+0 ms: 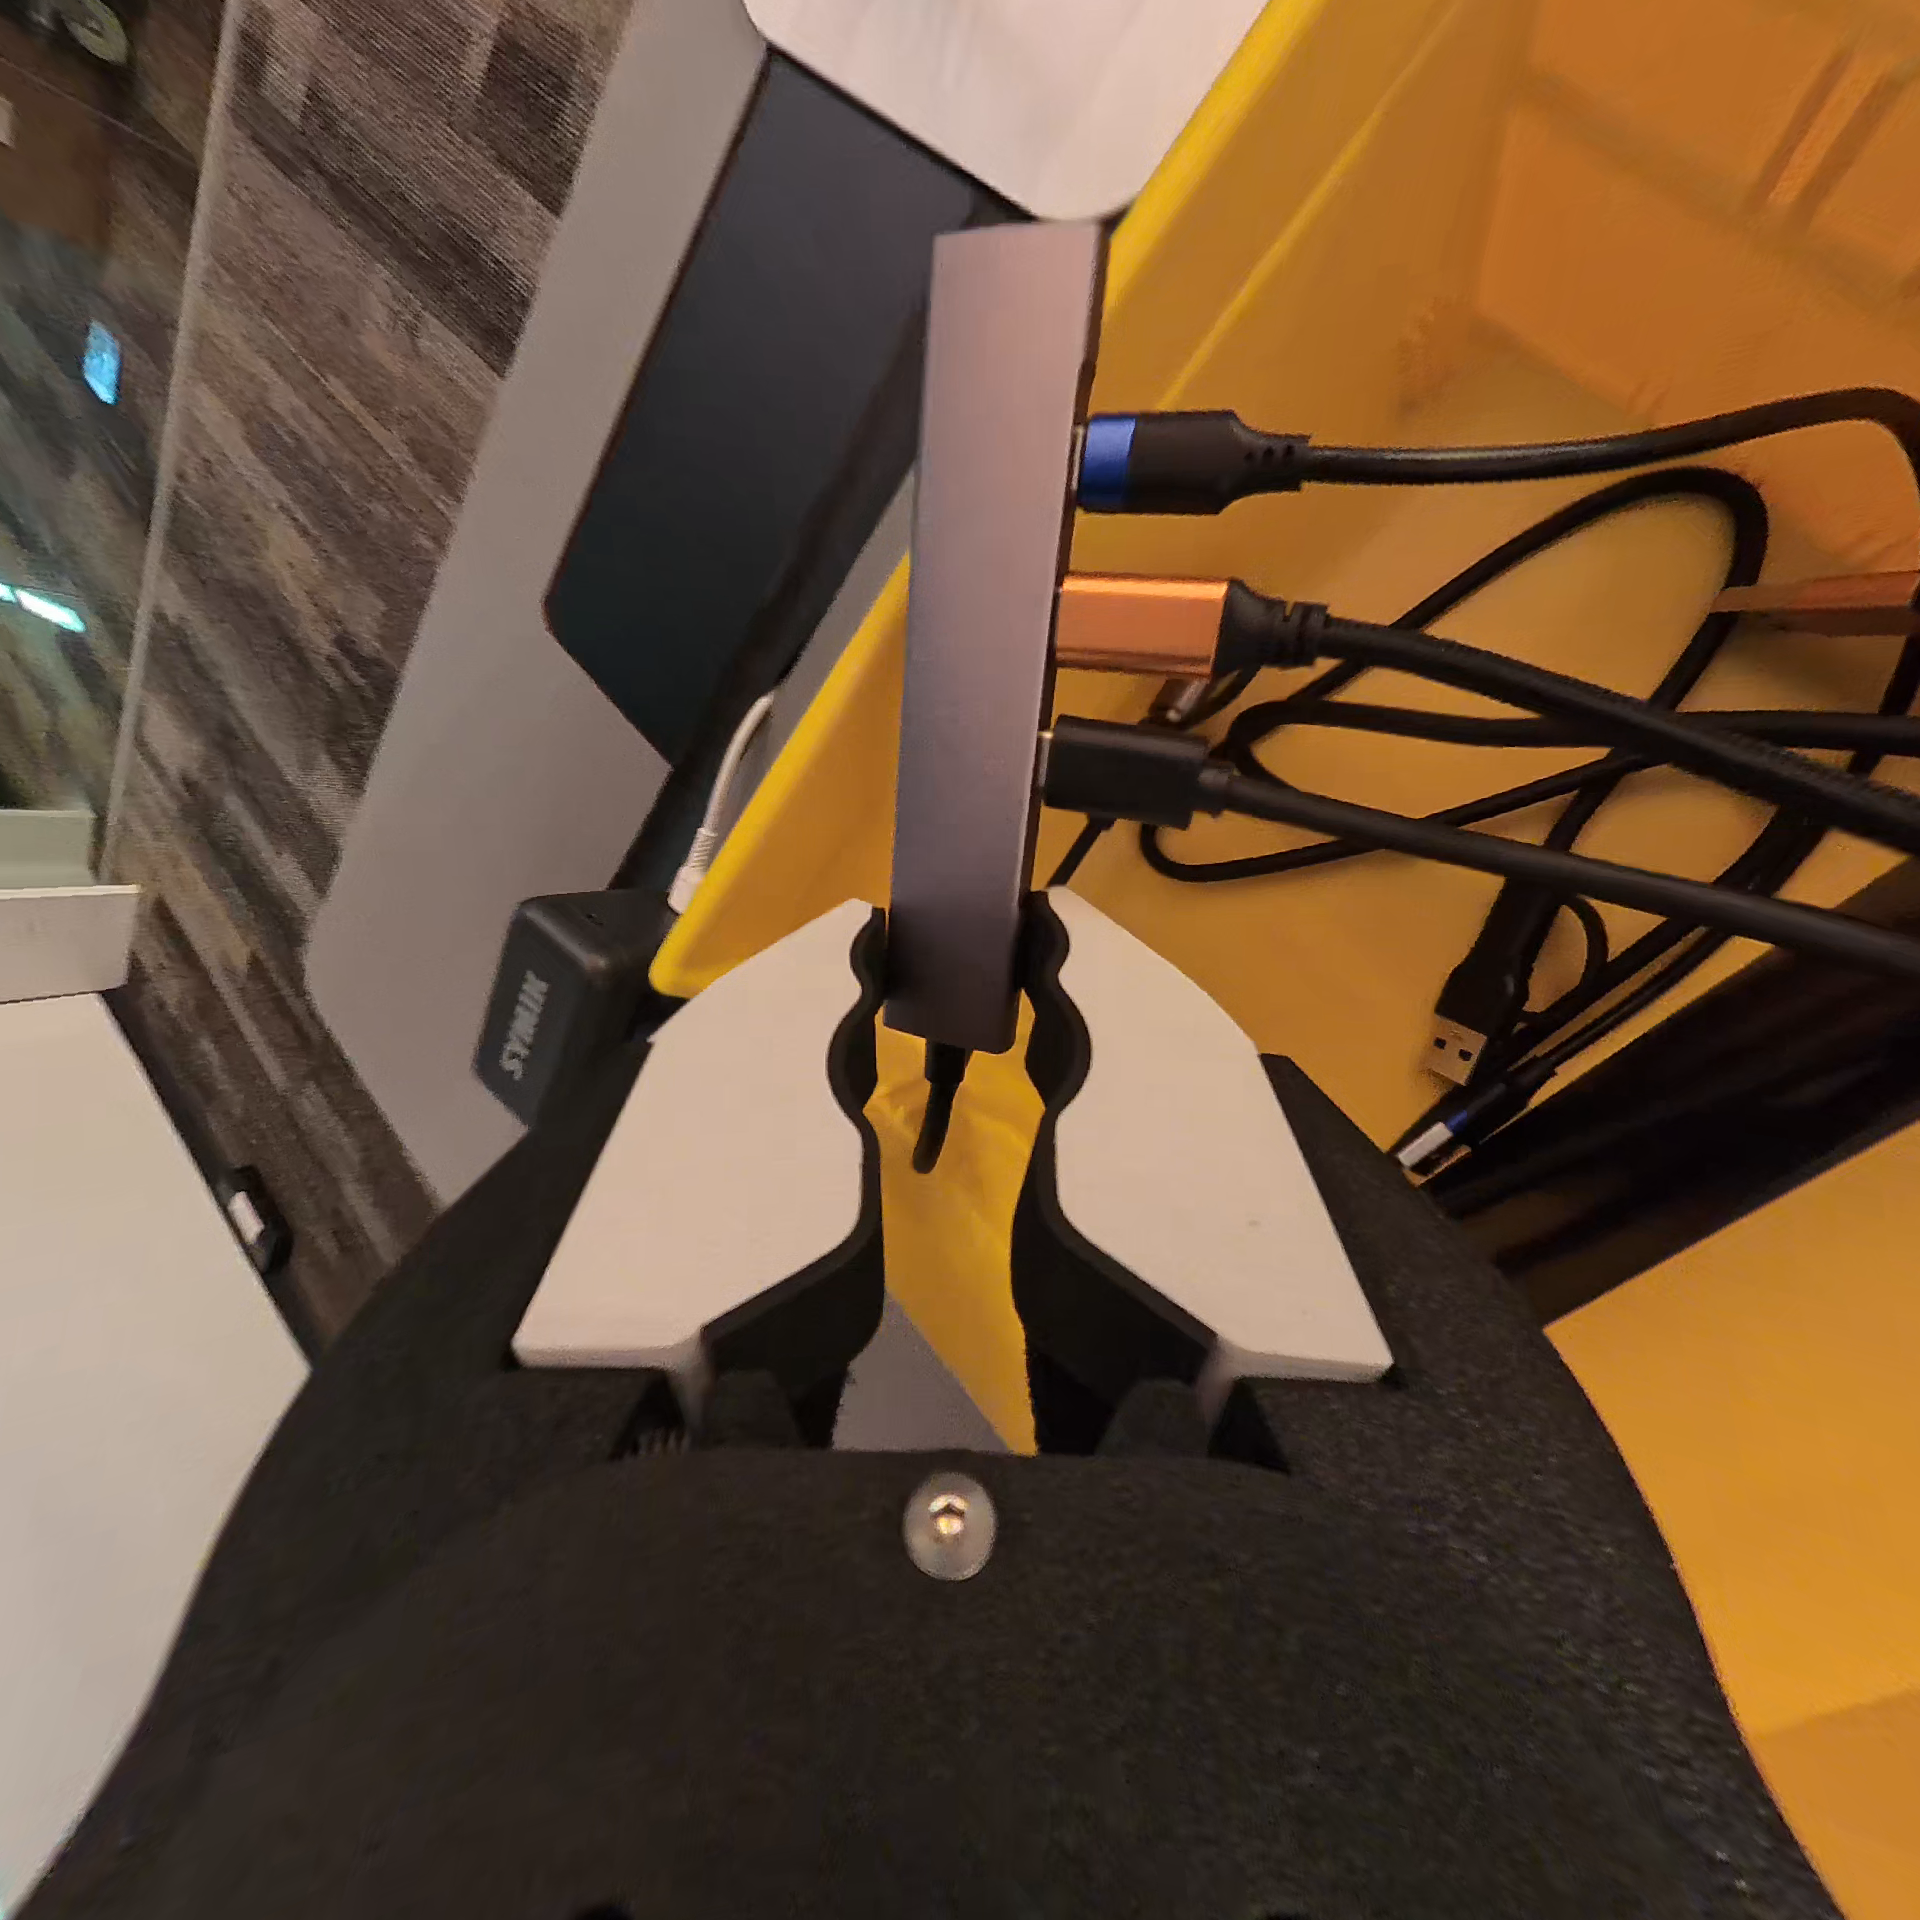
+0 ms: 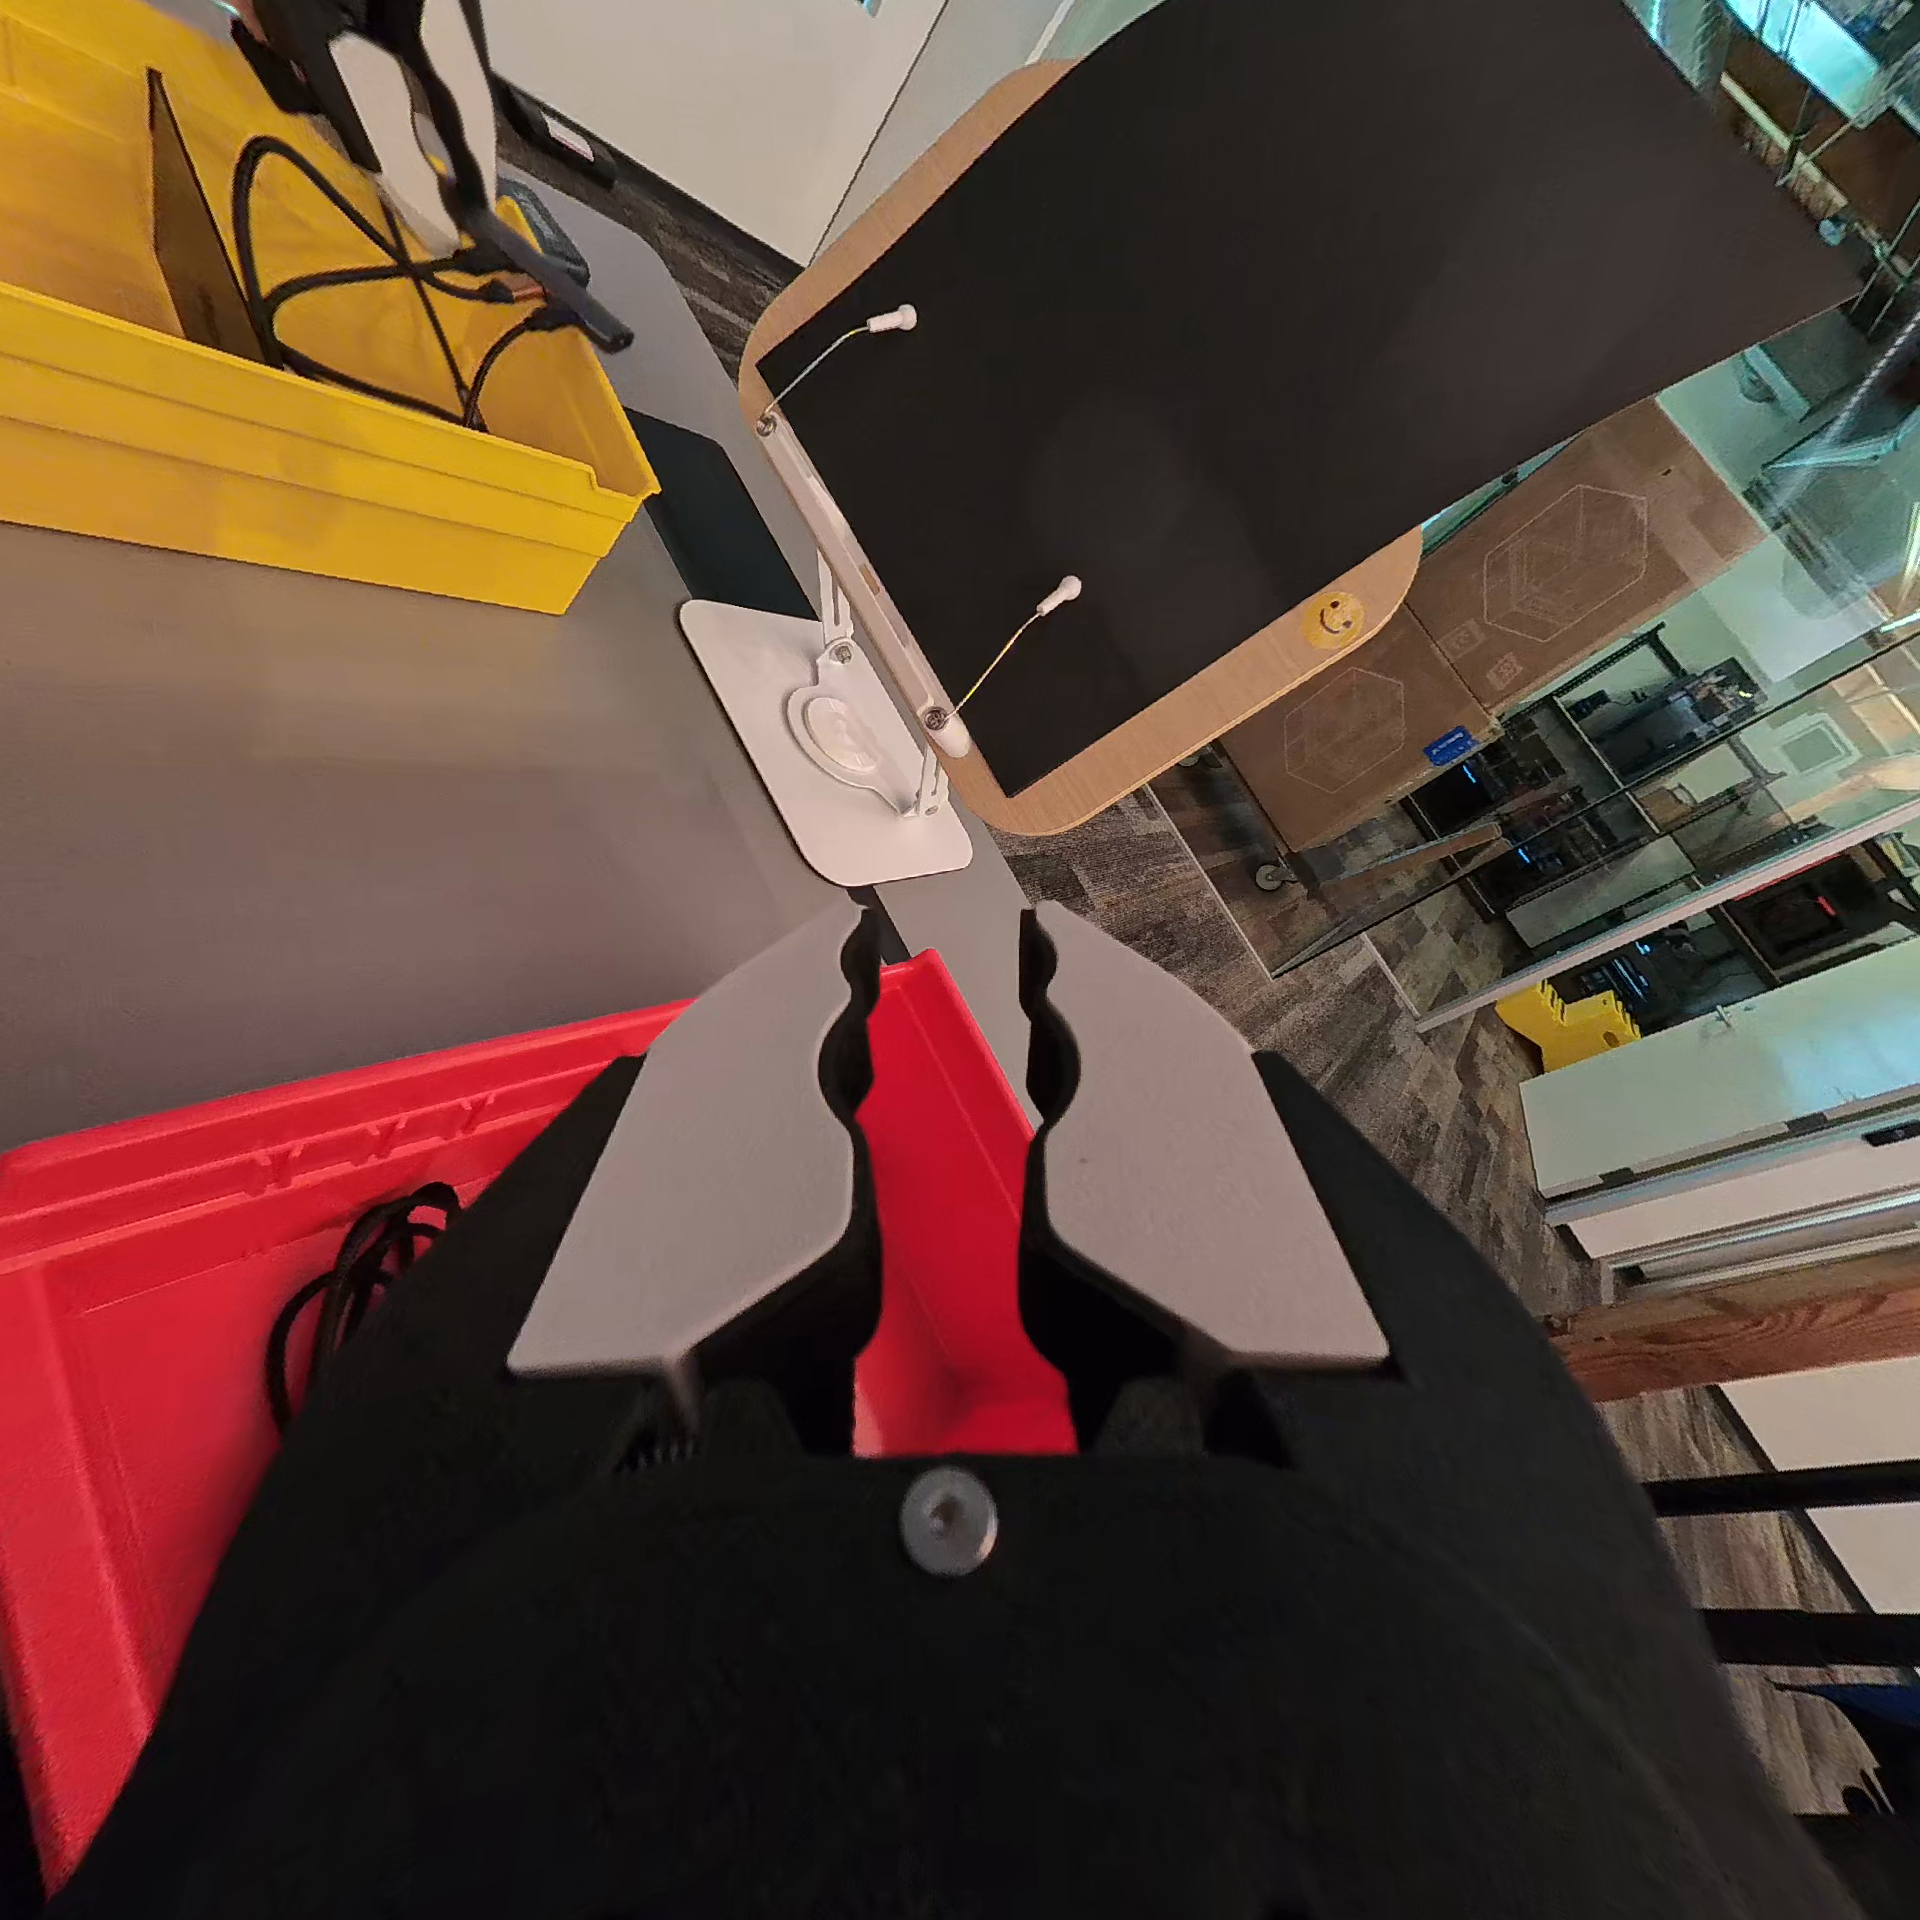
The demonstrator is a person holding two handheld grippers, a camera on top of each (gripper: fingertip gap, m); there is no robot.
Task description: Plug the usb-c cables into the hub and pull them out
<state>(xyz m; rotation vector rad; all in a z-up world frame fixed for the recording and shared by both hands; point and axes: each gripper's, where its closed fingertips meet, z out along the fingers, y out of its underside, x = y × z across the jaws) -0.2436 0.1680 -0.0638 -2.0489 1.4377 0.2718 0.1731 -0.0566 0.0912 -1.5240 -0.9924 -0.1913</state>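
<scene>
My left gripper (image 1: pixel 958 940) is shut on the near end of a grey hub (image 1: pixel 992 623) and holds it upright above the yellow bin (image 1: pixel 1507 260). Three cables sit in the hub's right side: a blue-collared plug (image 1: pixel 1153 462), a copper plug (image 1: pixel 1138 627) and a black plug (image 1: pixel 1127 774). Their black leads trail right into the bin, where loose cable ends (image 1: pixel 1460 1039) lie. My right gripper (image 2: pixel 940 935) is open and empty over the red bin (image 2: pixel 156 1299), which holds a coiled black cable (image 2: pixel 353 1278). The left gripper (image 2: pixel 416 135) with the hub (image 2: pixel 551 275) shows far off in the right wrist view.
The yellow bin (image 2: pixel 312 488) and the red bin stand on a grey table (image 2: pixel 364 779). A white stand base (image 2: pixel 831 748) carries a dark board (image 2: pixel 1247 364) at the table's edge. A black adapter (image 1: pixel 561 997) with a white cable (image 1: pixel 717 800) lies left of the yellow bin. Spacing between my two grippers at the tips: around 50 centimeters. Between my left fingertips and the black adapter (image 1: pixel 561 997) there is roughly 15 centimeters.
</scene>
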